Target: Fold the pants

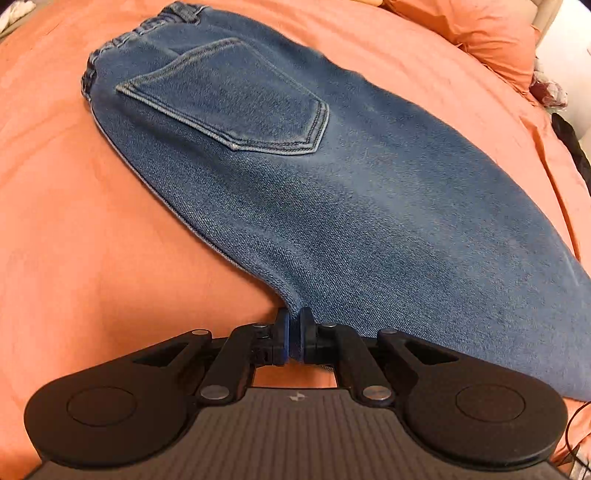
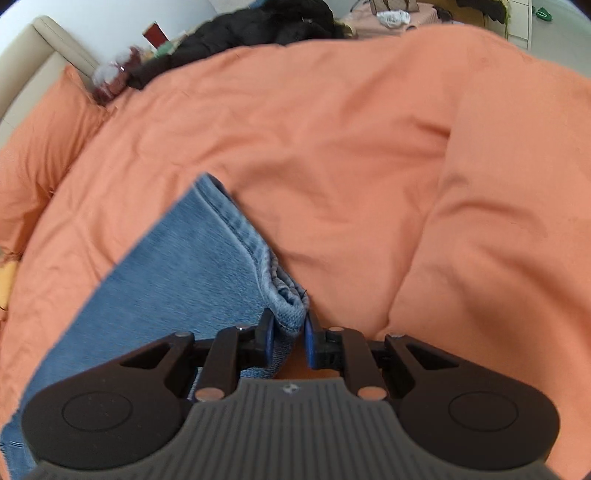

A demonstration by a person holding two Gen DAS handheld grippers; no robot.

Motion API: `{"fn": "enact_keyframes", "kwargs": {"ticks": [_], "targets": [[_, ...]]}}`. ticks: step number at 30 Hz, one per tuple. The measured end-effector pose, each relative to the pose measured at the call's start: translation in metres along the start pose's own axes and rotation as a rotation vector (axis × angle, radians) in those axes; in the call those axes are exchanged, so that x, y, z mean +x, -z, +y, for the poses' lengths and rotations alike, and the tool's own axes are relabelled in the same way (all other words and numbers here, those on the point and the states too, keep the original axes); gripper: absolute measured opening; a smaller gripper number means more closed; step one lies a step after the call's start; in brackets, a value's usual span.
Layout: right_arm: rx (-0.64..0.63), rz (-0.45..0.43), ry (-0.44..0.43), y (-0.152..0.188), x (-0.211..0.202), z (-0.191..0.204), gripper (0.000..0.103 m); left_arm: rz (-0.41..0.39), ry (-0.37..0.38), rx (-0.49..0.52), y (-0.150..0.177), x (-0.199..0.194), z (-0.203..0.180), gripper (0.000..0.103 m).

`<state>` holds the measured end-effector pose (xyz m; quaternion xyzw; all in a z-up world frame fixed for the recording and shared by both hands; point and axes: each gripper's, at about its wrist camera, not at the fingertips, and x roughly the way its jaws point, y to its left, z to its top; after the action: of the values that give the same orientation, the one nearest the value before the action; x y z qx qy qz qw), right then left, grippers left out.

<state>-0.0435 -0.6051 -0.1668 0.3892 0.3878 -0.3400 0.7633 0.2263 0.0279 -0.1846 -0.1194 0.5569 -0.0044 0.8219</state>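
Observation:
Blue denim pants (image 1: 314,177) lie on the orange bedspread (image 1: 92,240), back pocket up, waistband at the far upper left. My left gripper (image 1: 294,325) is shut on the near edge of the pants. In the right wrist view the pants (image 2: 166,277) run from the lower left to a stitched hem corner at the centre. My right gripper (image 2: 289,328) is nearly closed around that hem corner, with a small gap on the right side between cloth and finger.
The orange bedspread (image 2: 369,166) is rumpled with folds to the right. An orange pillow (image 1: 480,33) lies at the back. Dark clothing (image 2: 258,26) and clutter sit beyond the bed's far edge, with a beige headboard (image 2: 33,55) at left.

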Motion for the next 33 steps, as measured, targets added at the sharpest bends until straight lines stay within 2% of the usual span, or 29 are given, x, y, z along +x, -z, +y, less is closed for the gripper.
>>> {"fn": "enact_keyframes", "kwargs": {"ticks": [2,4,6,8,10,12,14,18,21,26,30,33], "targets": [[-0.029,0.019,0.007,-0.004,0.003,0.004,0.013,0.020,-0.036,0.065,-0.001,-0.005,-0.005,0.009],[-0.105,0.048,0.012,-0.010,0.000,0.009,0.018,0.023,-0.103,0.176,-0.001,-0.014,-0.020,0.013],[-0.208,0.042,0.048,-0.017,-0.008,0.015,0.044,0.015,-0.172,0.289,0.001,-0.025,-0.035,0.013],[-0.302,0.025,0.069,-0.024,-0.019,0.018,0.049,0.001,-0.220,0.397,0.004,-0.036,-0.051,0.014],[-0.359,0.035,0.022,-0.034,-0.027,0.019,0.049,-0.022,-0.234,0.494,0.006,-0.048,-0.071,0.014],[-0.393,0.063,-0.037,-0.046,-0.029,0.021,0.049,-0.044,-0.201,0.578,0.006,-0.056,-0.095,0.014],[-0.414,0.090,-0.081,-0.055,-0.024,0.024,0.049,-0.057,-0.134,0.653,0.006,-0.059,-0.121,0.014],[-0.452,0.153,-0.115,-0.074,0.004,0.035,0.049,-0.071,0.008,0.769,0.010,-0.053,-0.185,0.014],[-0.482,0.193,-0.152,-0.080,0.027,0.039,0.048,-0.061,0.093,0.867,0.018,-0.034,-0.238,0.014],[-0.515,0.244,-0.200,-0.087,0.060,0.042,0.044,-0.002,0.164,1.014,0.037,0.017,-0.314,0.014],[-0.456,0.277,-0.268,-0.099,0.084,0.034,0.044,0.048,0.207,1.053,0.042,0.057,-0.356,0.014],[-0.402,0.288,-0.327,-0.109,0.099,0.031,0.044,0.044,0.213,1.046,0.042,0.074,-0.380,0.014]]}}
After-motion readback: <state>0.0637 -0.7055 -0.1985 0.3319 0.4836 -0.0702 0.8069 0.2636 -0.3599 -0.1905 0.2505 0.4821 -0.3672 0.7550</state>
